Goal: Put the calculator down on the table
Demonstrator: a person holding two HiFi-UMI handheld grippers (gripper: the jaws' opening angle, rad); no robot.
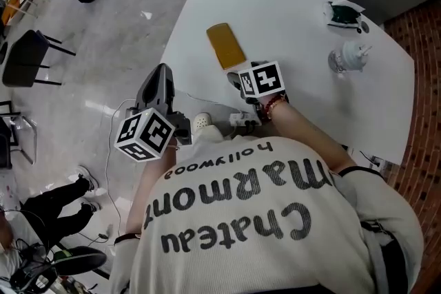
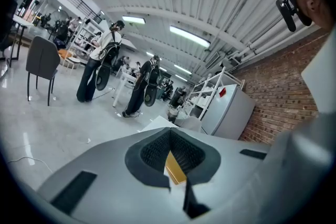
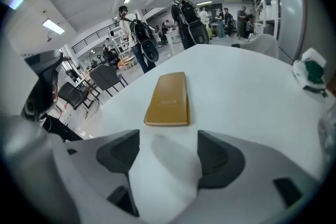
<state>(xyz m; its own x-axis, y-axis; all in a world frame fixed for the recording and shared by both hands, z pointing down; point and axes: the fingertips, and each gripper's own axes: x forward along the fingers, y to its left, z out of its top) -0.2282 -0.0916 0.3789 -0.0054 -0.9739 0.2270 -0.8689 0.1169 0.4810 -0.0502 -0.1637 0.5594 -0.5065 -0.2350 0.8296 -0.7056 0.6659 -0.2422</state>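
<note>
The white table [image 1: 296, 3] fills the far right of the head view. The right forearm reaches from the person's body over its near edge, and the right gripper [image 3: 168, 147] tips steeply down at the tabletop, its jaws well apart with only bare table between them. The left gripper [image 1: 162, 74] is held close to level off the table's left edge, above the floor; its pads seem to meet at the tips, clamping nothing. The tan calculator [image 1: 226, 45] lies flat on the table just beyond the right jaws. A crumpled white-and-green thing [image 1: 344, 13] and a small white object [image 1: 349, 57] sit far right
</note>
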